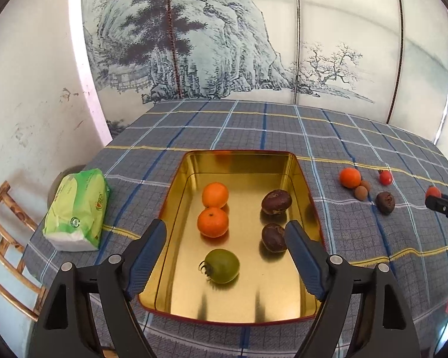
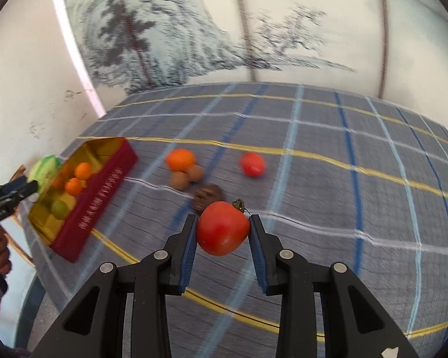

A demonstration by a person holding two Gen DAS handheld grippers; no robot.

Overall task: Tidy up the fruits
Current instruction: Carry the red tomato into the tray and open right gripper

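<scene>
Right gripper (image 2: 223, 229) is clamped on a red tomato (image 2: 224, 228), centre of the right wrist view, lifted off the cloth (image 2: 343, 197). Left gripper (image 1: 225, 232) is released, jaws wide, nothing between the pads; it hangs over the near end of the gold tin (image 1: 242, 161).

In the tin: two oranges (image 1: 213, 208), two dark fruits (image 1: 274, 217), one green tomato (image 1: 222, 265), lower centre of the left view. Still on the cloth, right of the tin: an orange (image 1: 350, 177), two small brown fruits (image 1: 362, 190), a dark fruit (image 1: 385, 203), a small red tomato (image 1: 385, 177).

Risks, my guess:
- Tomato is soft and held only at its sides; squeezing harder could bruise or split it, easing off could drop it.
- Right view is blurred, so the hand looks fast; a swing could clip the tin's red wall (image 2: 98, 197).
- Left gripper sits over the tin, so the two could collide at drop-off.
- Dropped from height, the tomato may roll into the fruit already placed.
</scene>
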